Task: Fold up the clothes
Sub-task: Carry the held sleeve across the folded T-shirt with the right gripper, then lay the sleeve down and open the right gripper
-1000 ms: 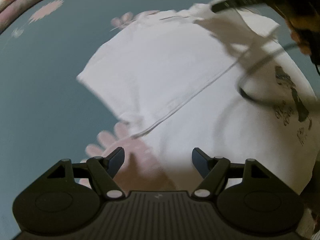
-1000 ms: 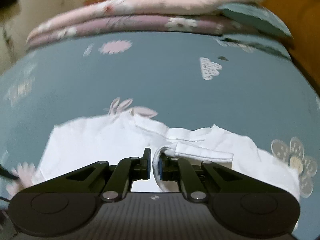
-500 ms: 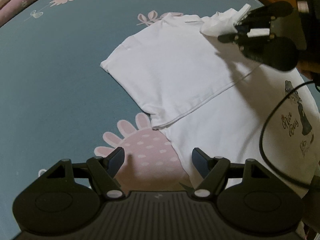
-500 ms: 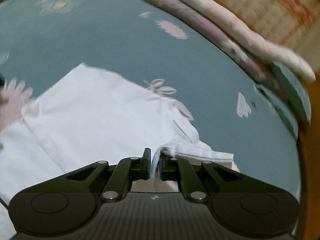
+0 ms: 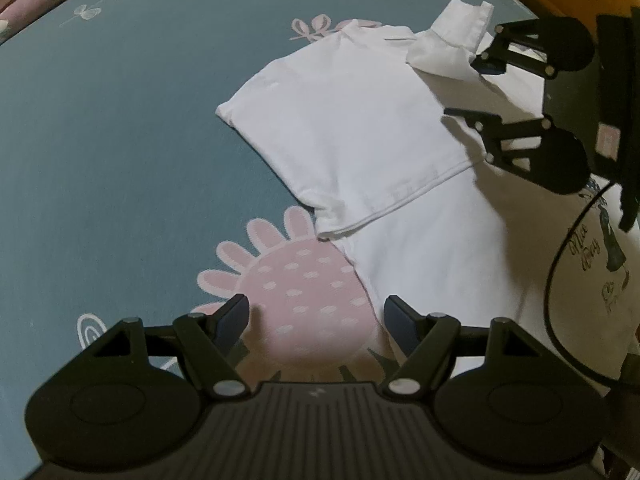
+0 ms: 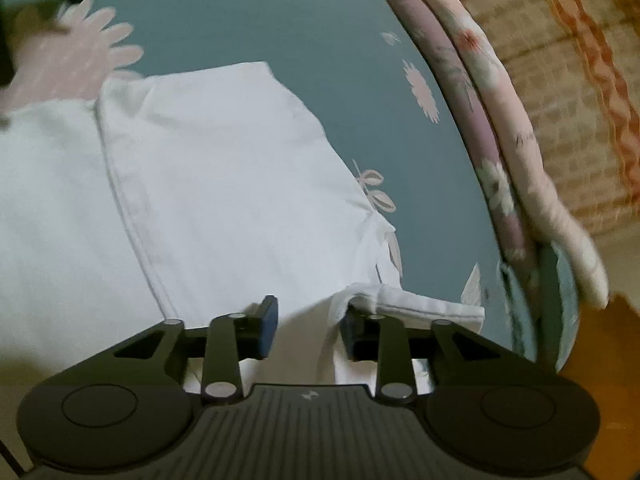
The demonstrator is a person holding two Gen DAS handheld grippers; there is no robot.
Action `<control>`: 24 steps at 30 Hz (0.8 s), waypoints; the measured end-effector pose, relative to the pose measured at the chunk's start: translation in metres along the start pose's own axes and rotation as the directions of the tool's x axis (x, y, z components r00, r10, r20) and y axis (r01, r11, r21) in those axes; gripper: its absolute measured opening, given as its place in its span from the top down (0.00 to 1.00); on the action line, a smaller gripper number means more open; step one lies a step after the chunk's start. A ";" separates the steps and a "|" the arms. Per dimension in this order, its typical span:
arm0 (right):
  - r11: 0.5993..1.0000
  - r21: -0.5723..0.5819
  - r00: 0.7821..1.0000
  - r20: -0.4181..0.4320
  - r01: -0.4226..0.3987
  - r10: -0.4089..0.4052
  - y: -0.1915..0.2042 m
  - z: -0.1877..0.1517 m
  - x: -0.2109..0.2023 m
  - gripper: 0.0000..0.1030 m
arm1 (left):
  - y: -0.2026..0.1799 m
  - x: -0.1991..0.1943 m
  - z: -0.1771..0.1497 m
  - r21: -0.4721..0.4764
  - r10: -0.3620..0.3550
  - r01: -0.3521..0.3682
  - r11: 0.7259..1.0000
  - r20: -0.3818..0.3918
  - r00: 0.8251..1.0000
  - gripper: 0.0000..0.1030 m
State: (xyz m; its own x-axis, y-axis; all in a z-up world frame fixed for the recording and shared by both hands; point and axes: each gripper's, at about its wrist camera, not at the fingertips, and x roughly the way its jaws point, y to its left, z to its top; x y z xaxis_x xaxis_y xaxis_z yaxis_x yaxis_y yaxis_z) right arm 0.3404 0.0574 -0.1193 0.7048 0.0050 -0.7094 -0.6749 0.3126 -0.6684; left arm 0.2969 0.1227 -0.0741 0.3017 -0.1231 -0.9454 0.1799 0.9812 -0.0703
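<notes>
A white T-shirt (image 5: 360,120) lies flat on the bed, its side folded over the body along a stitched hem. The right wrist view shows the same shirt (image 6: 220,180). My right gripper (image 5: 466,90) hovers low over the shirt's far corner. Its jaws are opening (image 6: 308,316). The short sleeve (image 6: 420,306) rests loose against the right finger, and no pad presses on it. In the left wrist view the sleeve (image 5: 452,44) lies crumpled on the shirt. My left gripper (image 5: 317,308) stands open above the sheet, beside the shirt's near edge, holding nothing.
The teal bedsheet (image 5: 100,160) has a large pink flower print (image 5: 300,280) under my left gripper. A dark graphic (image 5: 600,248) is printed on the shirt's front at right. A black cable (image 5: 554,280) loops over it. Rolled floral quilts (image 6: 500,120) line the bed's far edge.
My right gripper swung the sleeve across the shirt, rolled and came down, and its jaws have parted and let the sleeve go. The left gripper stayed open and shifted slightly.
</notes>
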 end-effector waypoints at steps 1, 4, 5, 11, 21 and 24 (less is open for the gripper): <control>1.000 -0.018 1.000 -0.001 0.003 -0.003 0.002 0.000 -0.001 0.59 | 0.001 0.000 -0.001 -0.006 -0.001 0.001 1.000 0.001 1.000 0.27; 0.999 -0.049 1.000 0.002 -0.003 0.003 0.004 0.000 -0.004 0.58 | 0.004 -0.002 -0.002 -0.023 -0.004 0.004 1.000 0.005 1.000 0.27; 0.998 -0.058 1.000 0.004 -0.006 0.006 0.005 0.001 -0.005 0.58 | 0.004 -0.002 -0.002 -0.028 -0.005 0.005 1.000 0.006 1.000 0.27; 0.997 -0.078 1.000 0.008 -0.023 0.024 0.003 0.001 -0.009 0.53 | 0.010 -0.005 -0.003 -0.060 -0.007 0.008 0.998 0.015 1.000 0.27; 0.982 0.126 0.990 -0.019 -0.138 0.141 -0.021 -0.013 -0.034 0.53 | 0.017 -0.010 0.019 -0.172 -0.073 0.088 0.981 0.091 0.993 0.29; 0.964 0.207 0.984 -0.028 -0.165 0.175 -0.026 -0.028 -0.044 0.53 | 0.024 -0.006 0.035 -0.267 -0.182 0.219 0.938 0.159 0.970 0.31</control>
State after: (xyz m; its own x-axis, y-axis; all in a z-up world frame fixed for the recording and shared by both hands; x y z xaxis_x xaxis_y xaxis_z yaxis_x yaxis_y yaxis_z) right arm 0.3209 0.0227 -0.0776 0.5695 0.0325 -0.8214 -0.7221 0.4971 -0.4810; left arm 0.3322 0.1420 -0.0590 0.4086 -0.3214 -0.8543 -0.0155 0.9334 -0.3586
